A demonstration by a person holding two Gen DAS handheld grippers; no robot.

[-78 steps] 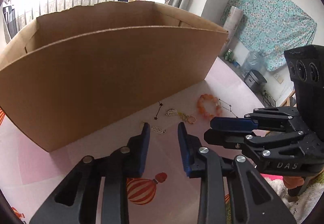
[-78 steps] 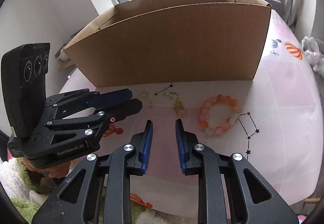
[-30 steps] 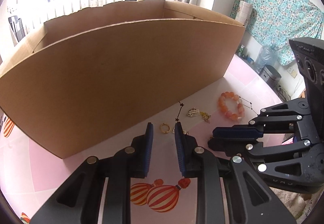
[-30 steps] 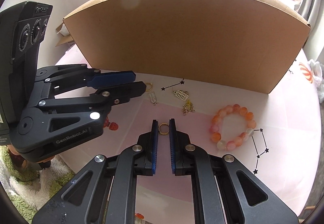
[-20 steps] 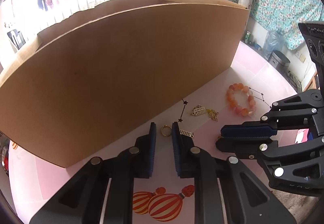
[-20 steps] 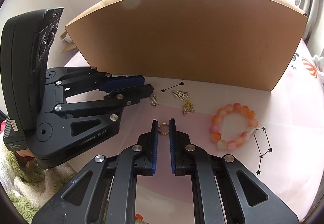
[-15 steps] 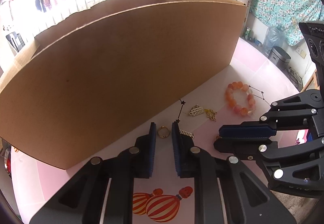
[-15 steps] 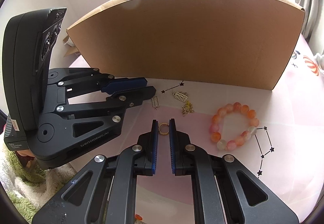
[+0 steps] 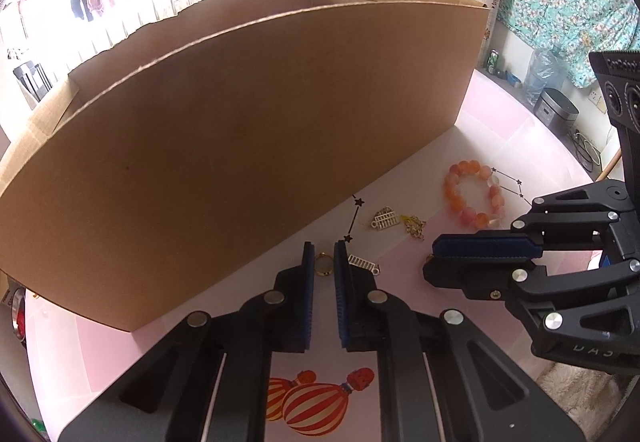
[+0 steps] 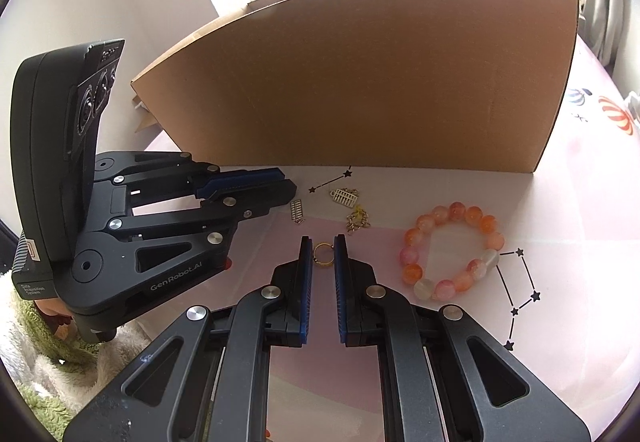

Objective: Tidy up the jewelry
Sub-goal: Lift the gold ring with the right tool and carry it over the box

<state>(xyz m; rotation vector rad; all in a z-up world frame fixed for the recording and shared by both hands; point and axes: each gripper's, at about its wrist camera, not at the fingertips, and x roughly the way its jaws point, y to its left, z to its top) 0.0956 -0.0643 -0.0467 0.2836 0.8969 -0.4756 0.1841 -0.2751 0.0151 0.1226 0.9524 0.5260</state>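
My left gripper (image 9: pixel 323 244) is closing its jaws on a small gold ring (image 9: pixel 323 266), and the blue pads touch the ring's sides just above the pink tablecloth. My right gripper (image 10: pixel 323 239) is shut on a second gold ring (image 10: pixel 322 255). On the cloth between them lie a silver ladder charm (image 9: pixel 362 264), a gold grid charm (image 10: pixel 344 197) and a short gold chain (image 10: pixel 357 222). An orange and pink bead bracelet (image 10: pixel 452 250) lies to the right. The left gripper (image 10: pixel 289 180) shows at the left of the right wrist view, the right gripper (image 9: pixel 434 258) at the right of the left wrist view.
A large open cardboard box (image 9: pixel 240 122) stands right behind the jewelry, its tall front wall (image 10: pixel 360 82) blocking the far side. The pink tablecloth (image 9: pixel 520 130) has printed balloons and star lines. A fluffy green and white cloth (image 10: pixel 28 362) lies at the table's near left.
The left jaws have narrowed onto the gold ring. The right gripper, still holding its ring, has shifted slightly lower and toward the charms.
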